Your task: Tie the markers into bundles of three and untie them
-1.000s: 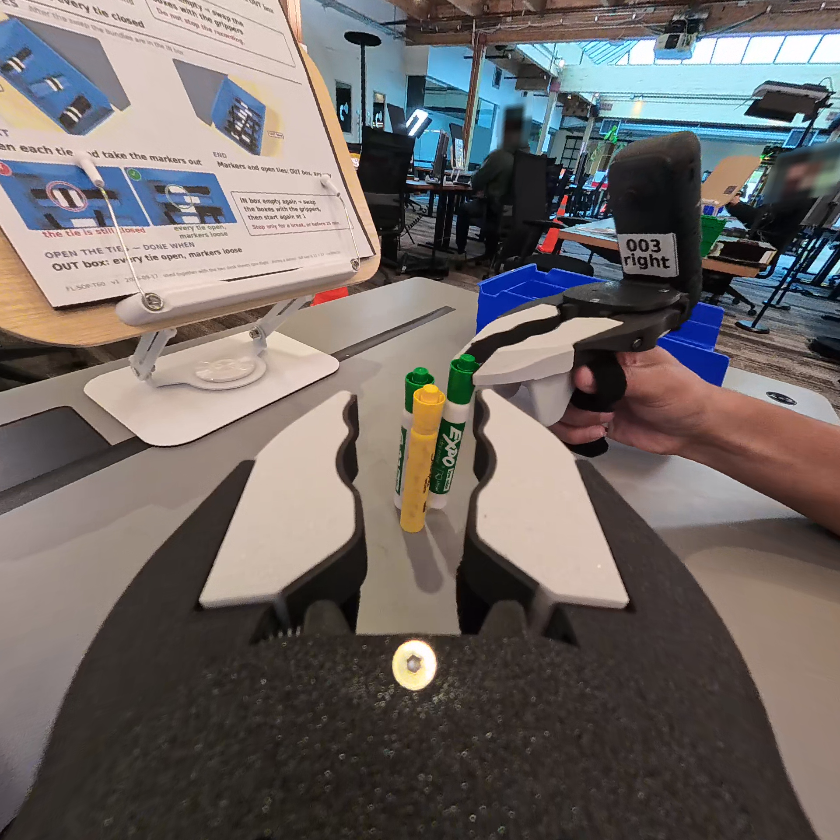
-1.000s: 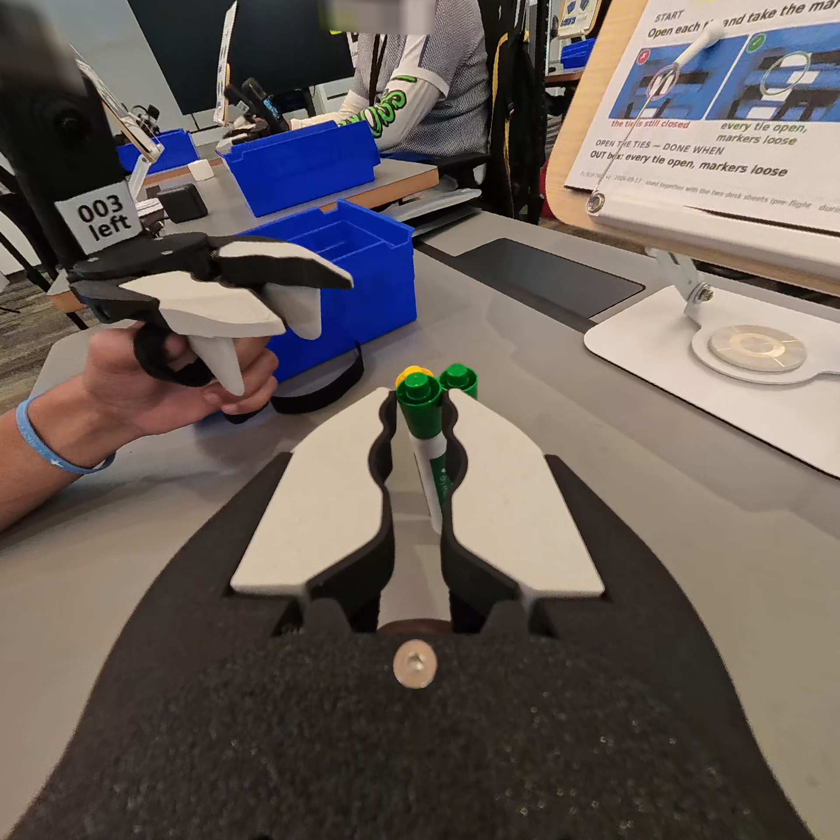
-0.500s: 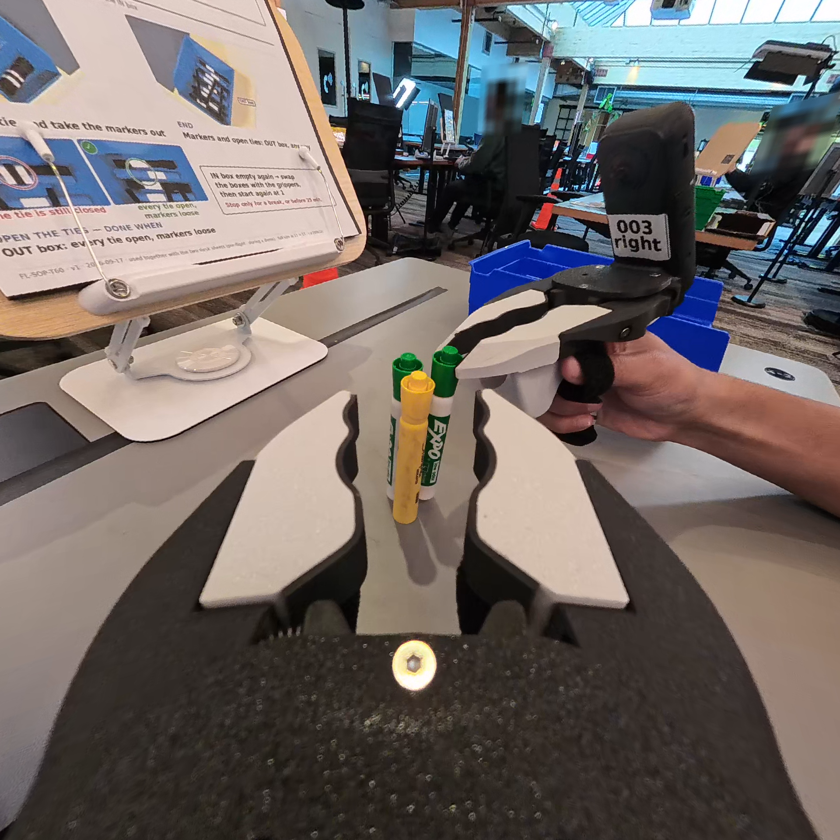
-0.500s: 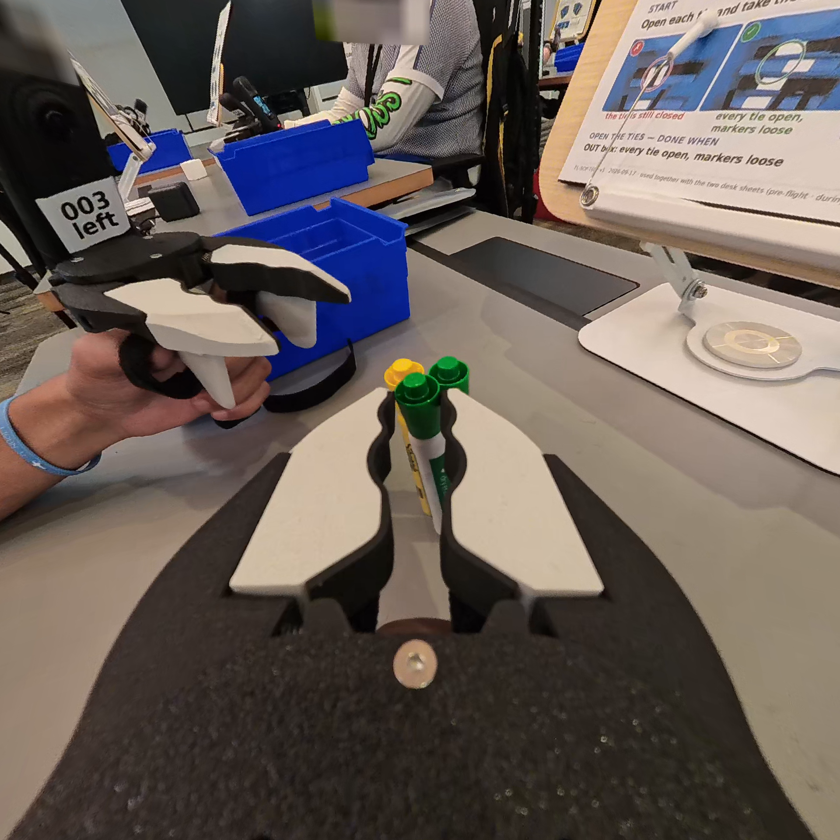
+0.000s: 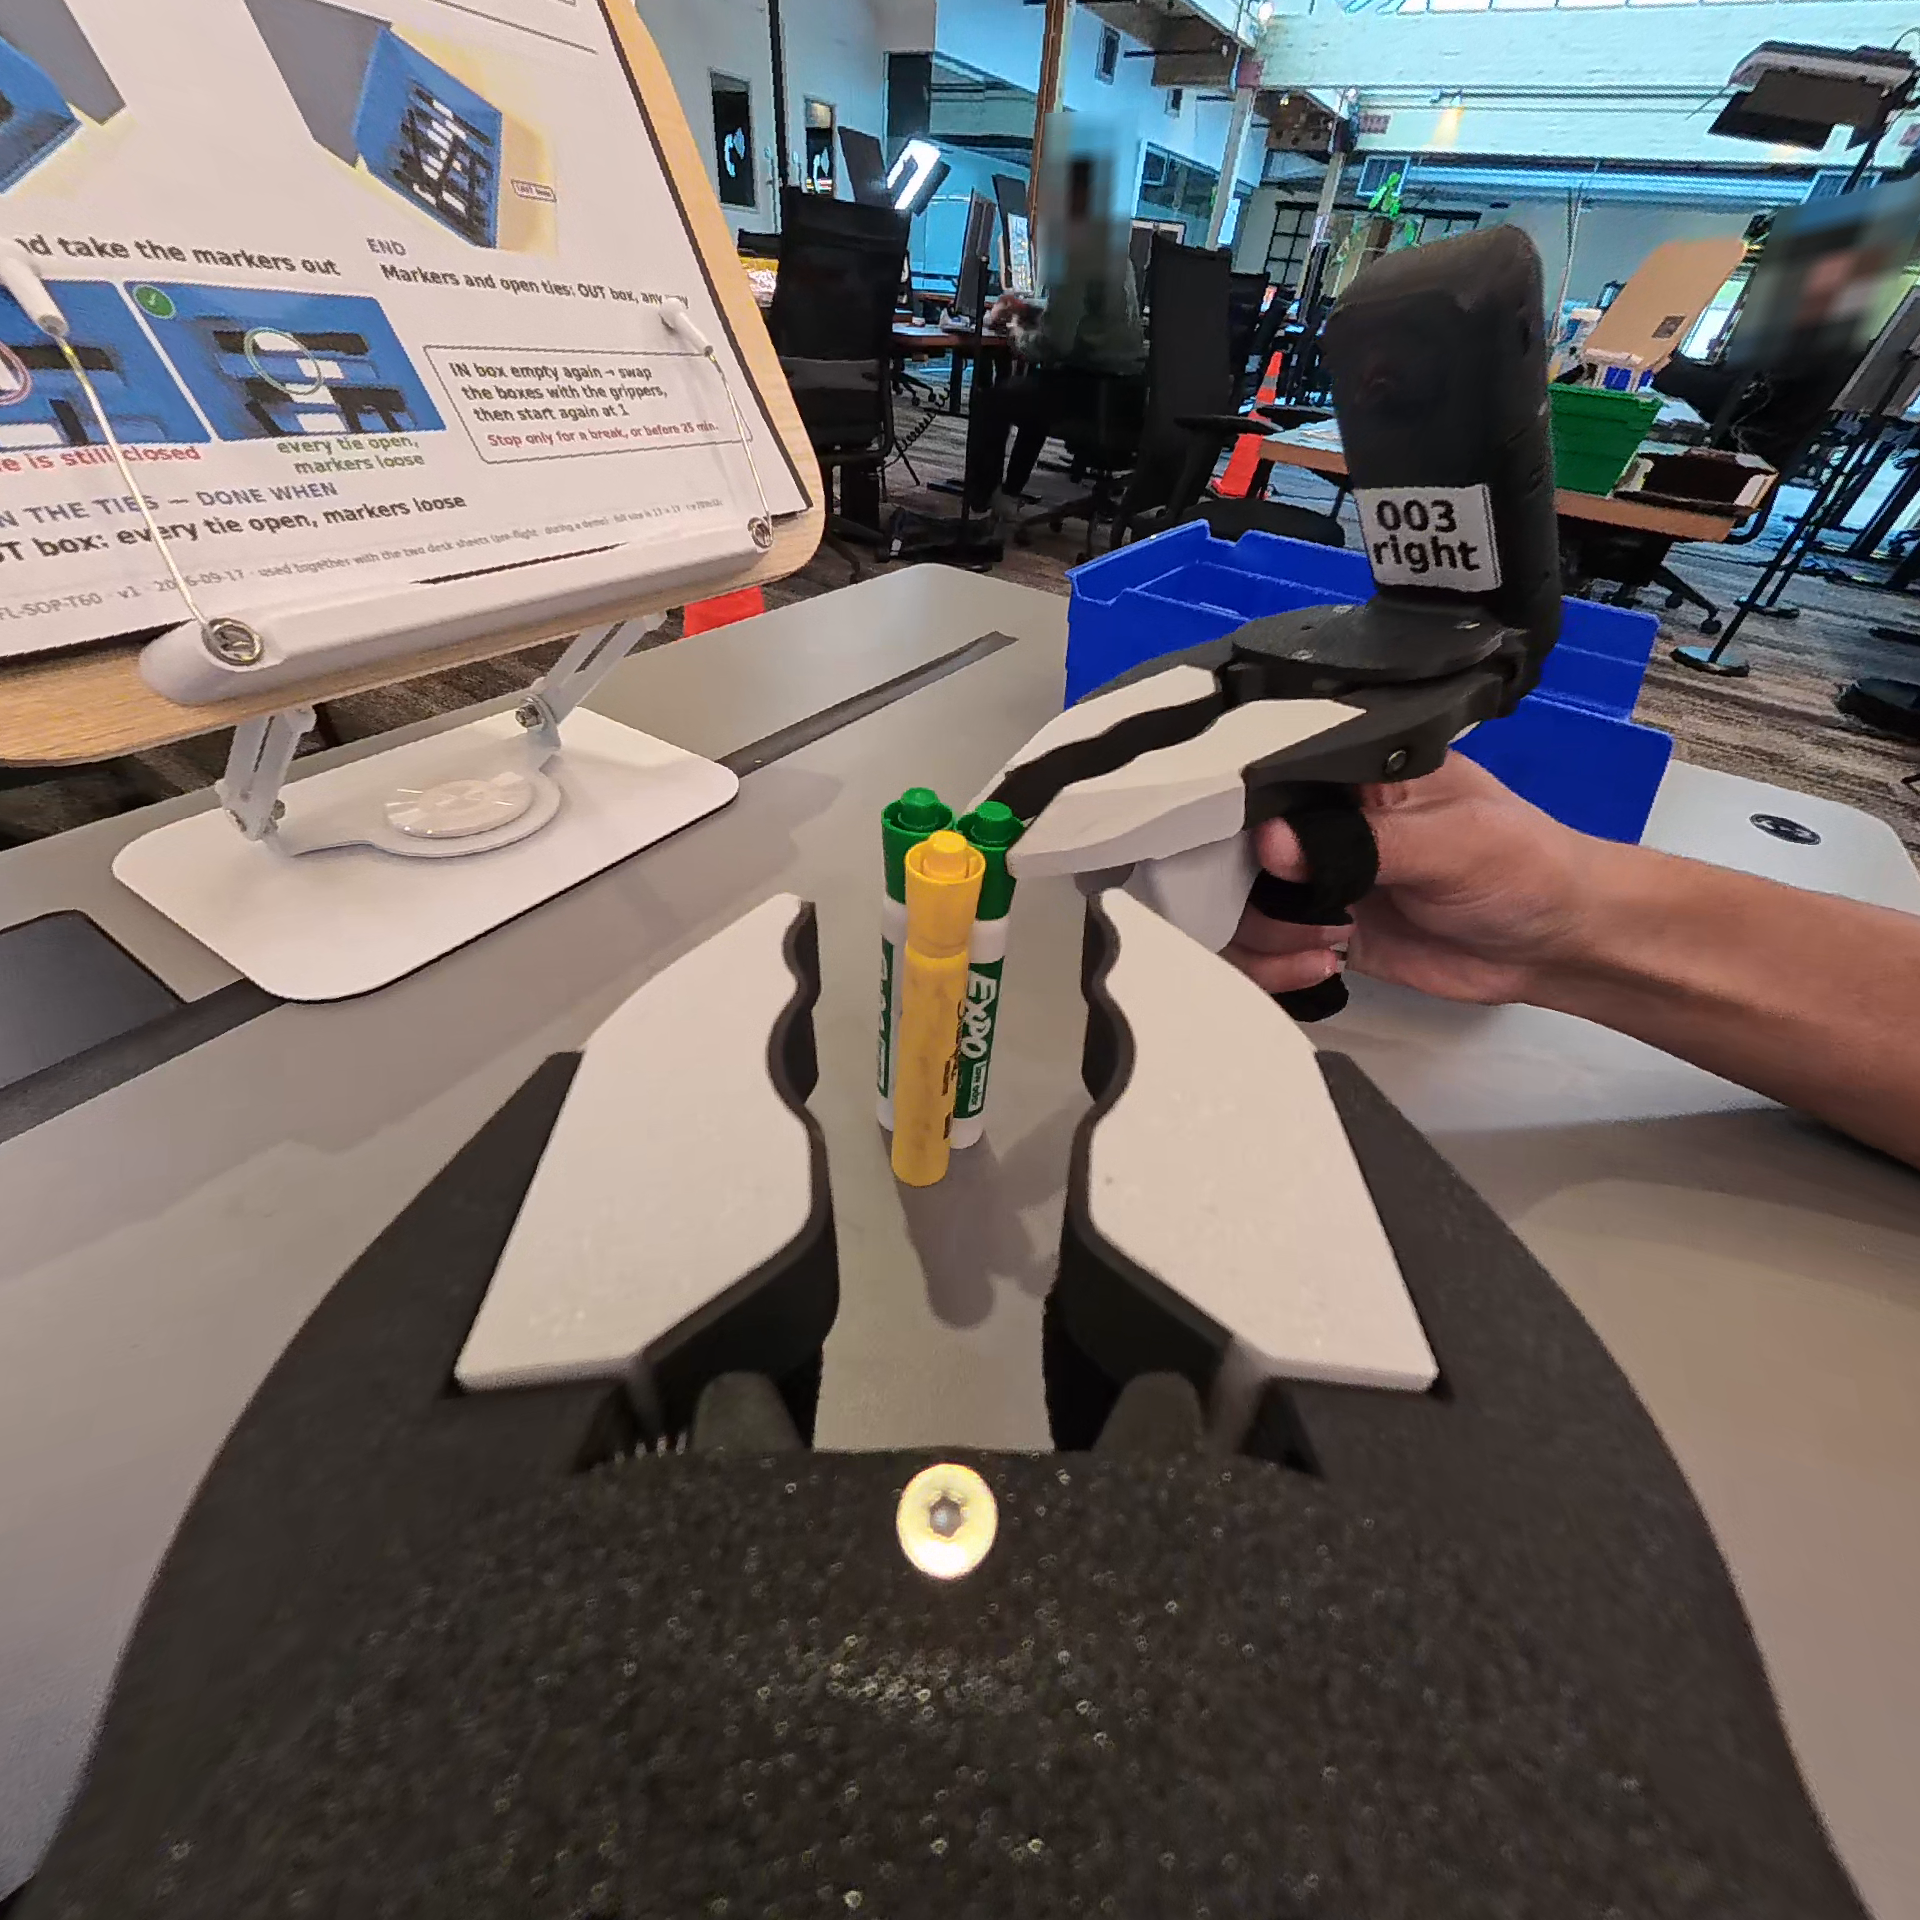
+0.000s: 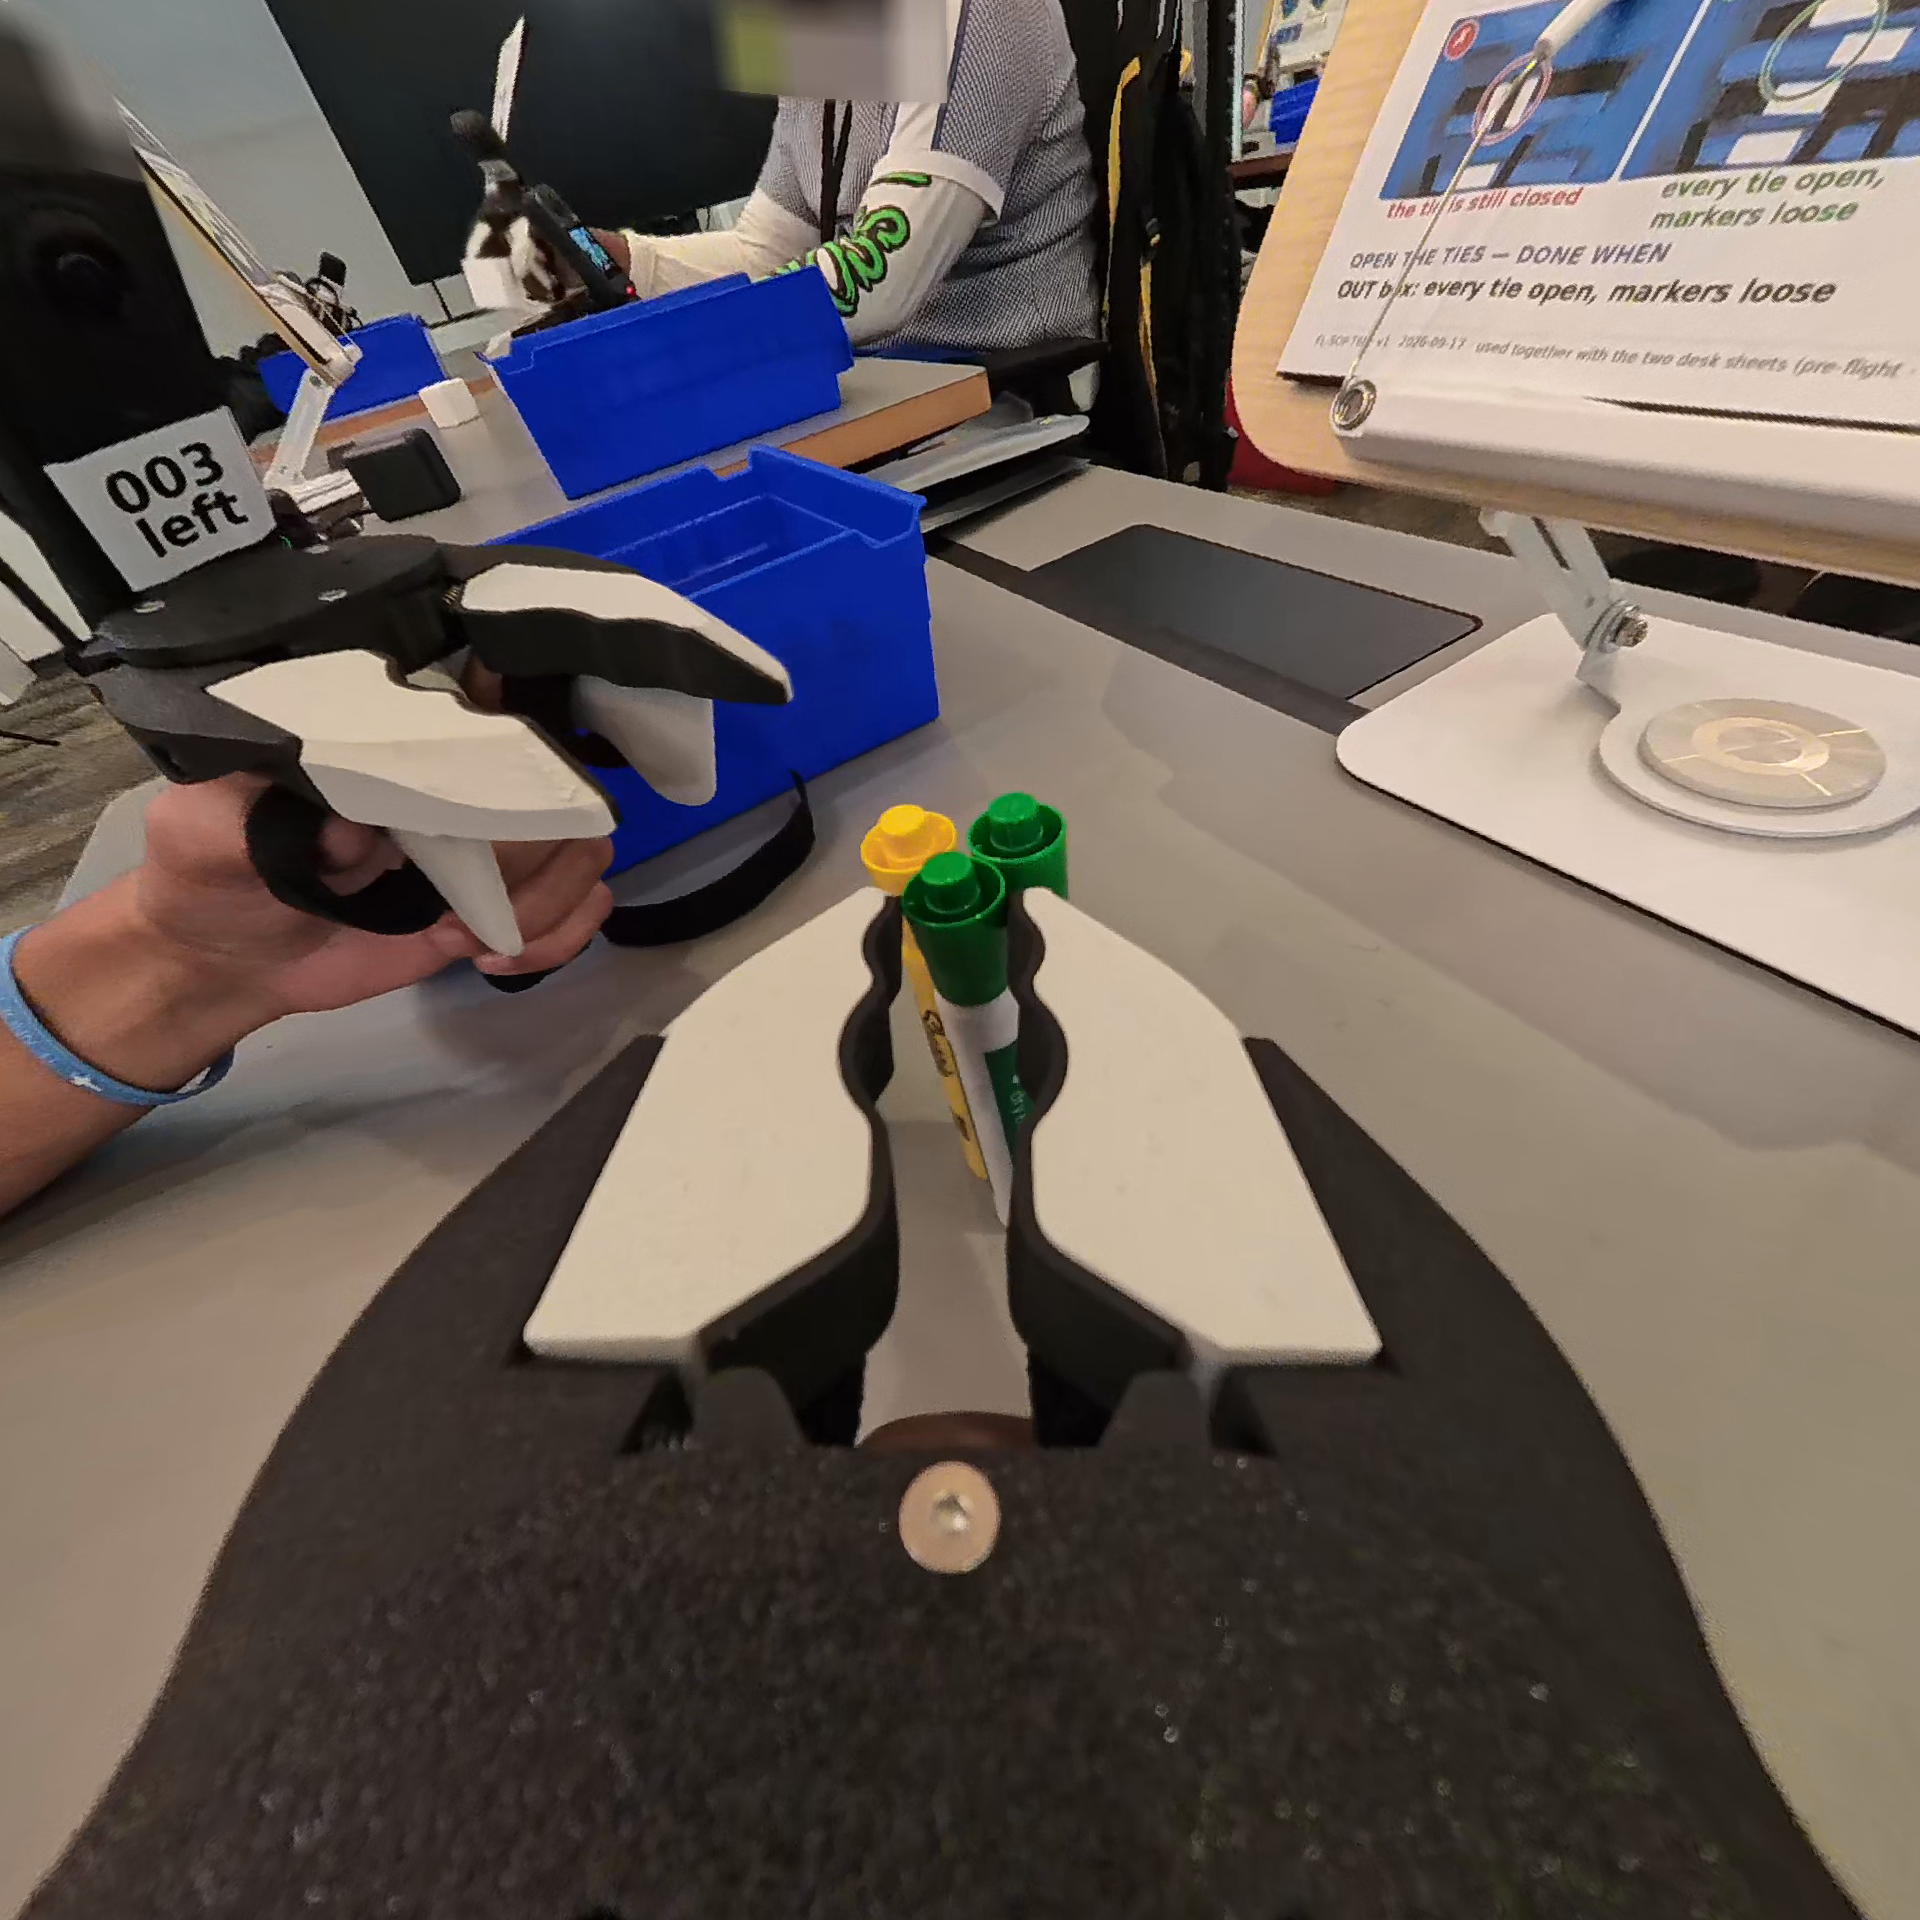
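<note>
On the grey table (image 5: pixel 416 1091), right gripper (image 6: pixel 951 935) clamps upright markers (image 5: pixel 940 987), caps up; left gripper (image 5: pixel 945 935) released.

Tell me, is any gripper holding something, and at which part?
The right gripper holds the three upright markers just below their caps. The left gripper has open jaws and holds nothing.

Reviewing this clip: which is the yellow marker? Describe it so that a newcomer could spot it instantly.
On the grey table, in front of the white document stand, three markers stand upright together, clamped by the right claw. The yellow marker is the one nearest the open left claw; its two neighbours have green caps.
</note>
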Motion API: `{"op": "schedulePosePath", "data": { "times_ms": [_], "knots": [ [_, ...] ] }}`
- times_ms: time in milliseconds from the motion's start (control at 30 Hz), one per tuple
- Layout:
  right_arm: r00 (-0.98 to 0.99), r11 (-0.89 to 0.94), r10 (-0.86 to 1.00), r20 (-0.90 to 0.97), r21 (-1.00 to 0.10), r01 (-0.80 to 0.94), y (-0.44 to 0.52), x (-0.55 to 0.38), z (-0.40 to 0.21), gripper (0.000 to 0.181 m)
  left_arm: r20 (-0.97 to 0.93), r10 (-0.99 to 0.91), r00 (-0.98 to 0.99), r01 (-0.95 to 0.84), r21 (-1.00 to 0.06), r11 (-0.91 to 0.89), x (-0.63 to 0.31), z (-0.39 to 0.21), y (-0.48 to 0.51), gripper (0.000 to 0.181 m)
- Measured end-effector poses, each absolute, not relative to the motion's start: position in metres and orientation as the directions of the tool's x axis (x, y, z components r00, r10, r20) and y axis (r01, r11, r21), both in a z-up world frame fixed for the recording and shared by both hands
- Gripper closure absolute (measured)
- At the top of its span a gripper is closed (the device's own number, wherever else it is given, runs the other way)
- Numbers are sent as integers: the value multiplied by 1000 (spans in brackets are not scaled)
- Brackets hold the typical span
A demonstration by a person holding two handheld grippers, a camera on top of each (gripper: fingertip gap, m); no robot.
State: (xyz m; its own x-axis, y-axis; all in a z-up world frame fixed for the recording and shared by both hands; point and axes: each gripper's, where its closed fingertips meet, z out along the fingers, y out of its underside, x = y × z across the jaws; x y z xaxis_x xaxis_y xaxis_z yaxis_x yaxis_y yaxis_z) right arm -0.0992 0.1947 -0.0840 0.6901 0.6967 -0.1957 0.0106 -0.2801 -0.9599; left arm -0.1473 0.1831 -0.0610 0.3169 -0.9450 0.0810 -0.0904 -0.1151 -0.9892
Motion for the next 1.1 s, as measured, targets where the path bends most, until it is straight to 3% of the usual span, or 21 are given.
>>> {"op": "schedulePosePath", "data": {
  "times_ms": [433, 800, 900, 1100],
  "knots": [
    [685, -284, 702, -196, -959, 16, 193, -100, -86, 151, 58, -943, 328, -109, -989, -99, -146, -66, 185, 131],
    [737, -126, 674, -59, -991, 36, 167, -66, -83, 118, 65, -935, 347, -39, -996, -84, -142, -60, 185, 113],
    [775, -18, 629, 59, -996, 91, 157, -52, -89, 124, 78, -931, 358, -37, -994, -98, -139, -62, 186, 104],
    [794, -22, 607, 42, -997, 70, 164, -52, -79, 122, 51, -929, 366, -62, -995, -80, -131, -65, 181, 105]
  ]
}}
